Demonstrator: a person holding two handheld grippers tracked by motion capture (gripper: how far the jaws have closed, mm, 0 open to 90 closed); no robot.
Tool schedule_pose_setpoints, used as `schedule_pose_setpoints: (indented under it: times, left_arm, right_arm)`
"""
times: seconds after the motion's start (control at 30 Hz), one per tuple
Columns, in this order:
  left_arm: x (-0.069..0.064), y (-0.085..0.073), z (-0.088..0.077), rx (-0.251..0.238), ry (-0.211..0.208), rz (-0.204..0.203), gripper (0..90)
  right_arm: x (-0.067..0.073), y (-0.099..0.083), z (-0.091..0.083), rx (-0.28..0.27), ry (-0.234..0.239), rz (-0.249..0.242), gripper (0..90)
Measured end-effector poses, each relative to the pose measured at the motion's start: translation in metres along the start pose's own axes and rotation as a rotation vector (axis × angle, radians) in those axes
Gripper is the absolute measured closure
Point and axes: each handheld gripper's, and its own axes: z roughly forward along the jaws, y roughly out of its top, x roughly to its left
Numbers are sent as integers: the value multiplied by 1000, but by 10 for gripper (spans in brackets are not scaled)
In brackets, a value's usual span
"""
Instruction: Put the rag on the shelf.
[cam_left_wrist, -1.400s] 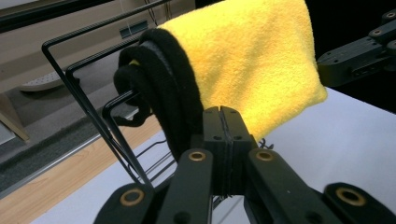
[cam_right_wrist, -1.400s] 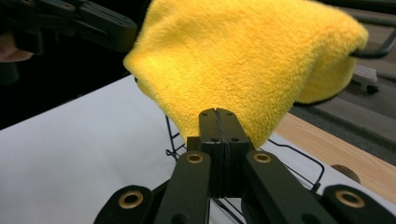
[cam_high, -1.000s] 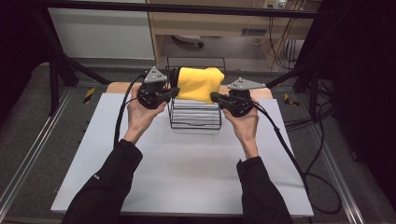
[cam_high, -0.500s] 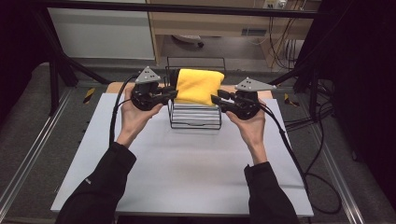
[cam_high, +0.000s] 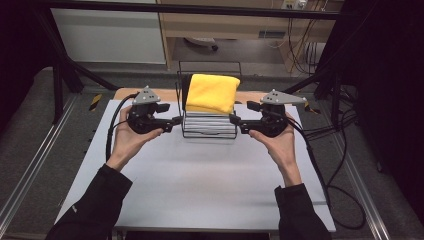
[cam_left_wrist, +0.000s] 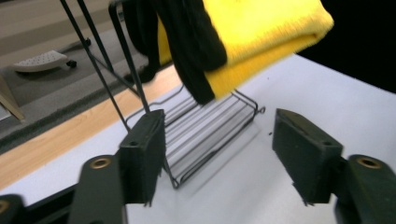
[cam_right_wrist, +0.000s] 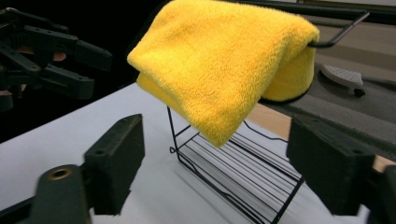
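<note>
A yellow towel with black edging drapes a black wire rack on a white table.

Bright table, dark surroundings; close views blurred.

A wire rack is set toward the far middle of the table, and a folded towel is draped over its top bar. The rack is flanked by the left gripper and the right gripper (each just beside it, not touching).
</note>
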Motion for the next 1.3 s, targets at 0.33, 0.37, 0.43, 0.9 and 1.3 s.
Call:
schedule_pose_setpoints:
  times: [0.33,0.37,0.43,0.9,1.3]
  left_arm:
    - [-4,-62,-3,74,-9,-22,123]
    - [-4,-69,-3,78,-8,-24,108]
    - [-5,-79,-3,79,-4,-30,87]
    - [-5,-145,-12,111,8,-90,48]
    - [3,-191,-26,119,8,-104,56]
  right_arm:
    - [-3,-37,-5,34,7,46,88]
    - [-4,-42,-4,39,11,51,82]
    - [-5,-51,-3,51,21,56,64]
    - [-13,-132,-5,169,64,87,9]
    - [-25,-177,-27,249,61,100,8]
